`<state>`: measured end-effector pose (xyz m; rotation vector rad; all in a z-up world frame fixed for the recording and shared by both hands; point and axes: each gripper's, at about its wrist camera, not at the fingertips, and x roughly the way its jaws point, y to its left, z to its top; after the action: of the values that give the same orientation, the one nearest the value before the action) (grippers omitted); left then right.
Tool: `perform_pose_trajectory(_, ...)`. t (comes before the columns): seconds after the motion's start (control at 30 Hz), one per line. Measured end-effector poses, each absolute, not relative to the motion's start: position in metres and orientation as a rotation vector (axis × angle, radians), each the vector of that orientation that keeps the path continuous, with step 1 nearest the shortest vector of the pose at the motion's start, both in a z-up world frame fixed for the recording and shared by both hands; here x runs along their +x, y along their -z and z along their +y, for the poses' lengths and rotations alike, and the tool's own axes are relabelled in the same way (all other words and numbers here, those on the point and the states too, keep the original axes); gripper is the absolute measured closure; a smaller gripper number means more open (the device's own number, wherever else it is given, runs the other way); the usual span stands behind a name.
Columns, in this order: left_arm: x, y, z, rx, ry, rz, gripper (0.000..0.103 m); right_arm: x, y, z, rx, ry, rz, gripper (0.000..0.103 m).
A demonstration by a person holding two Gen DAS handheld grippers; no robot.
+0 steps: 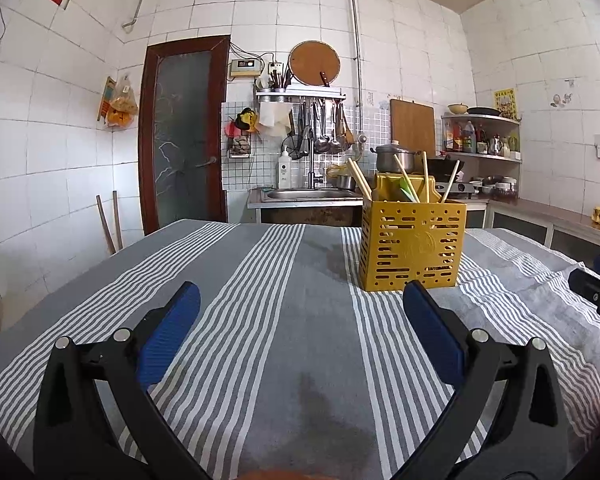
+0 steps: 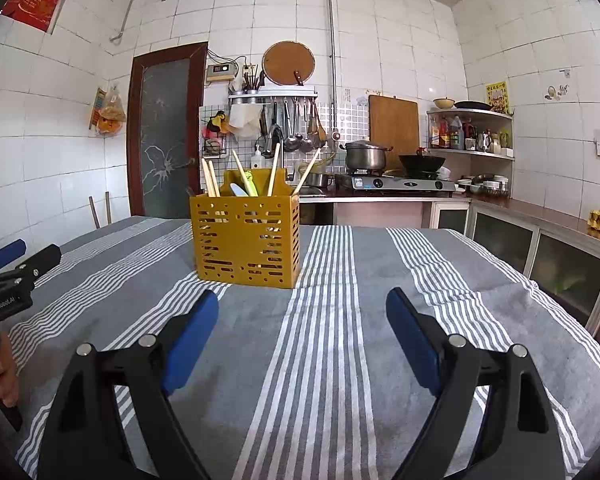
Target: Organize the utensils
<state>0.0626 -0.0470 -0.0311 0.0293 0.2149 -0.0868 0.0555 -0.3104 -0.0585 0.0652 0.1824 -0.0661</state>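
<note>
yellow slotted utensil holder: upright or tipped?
Upright. The yellow slotted plastic utensil holder stands flat on the grey striped tablecloth, wooden chopsticks poking out its top.

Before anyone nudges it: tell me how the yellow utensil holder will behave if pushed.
The yellow utensil holder looks like light perforated plastic, so it probably slides easily. Tall chopsticks lean above its rim, so a high push might tip it. The striped cloth beneath may bunch.

Home kitchen, white tiled walls, sink (image 1: 306, 194), gas stove (image 2: 404, 183), hanging ladles (image 2: 296, 128)
</note>
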Motion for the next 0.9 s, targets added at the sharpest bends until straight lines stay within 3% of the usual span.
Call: perform_pose_trajectory(0.9, 0.0653, 0.0324, -0.0483, 0.027, 0.087, 0.233, 0.005, 0.063, 0.0602, -0.3088, 0.074, 0.075, 0.206, 0.019)
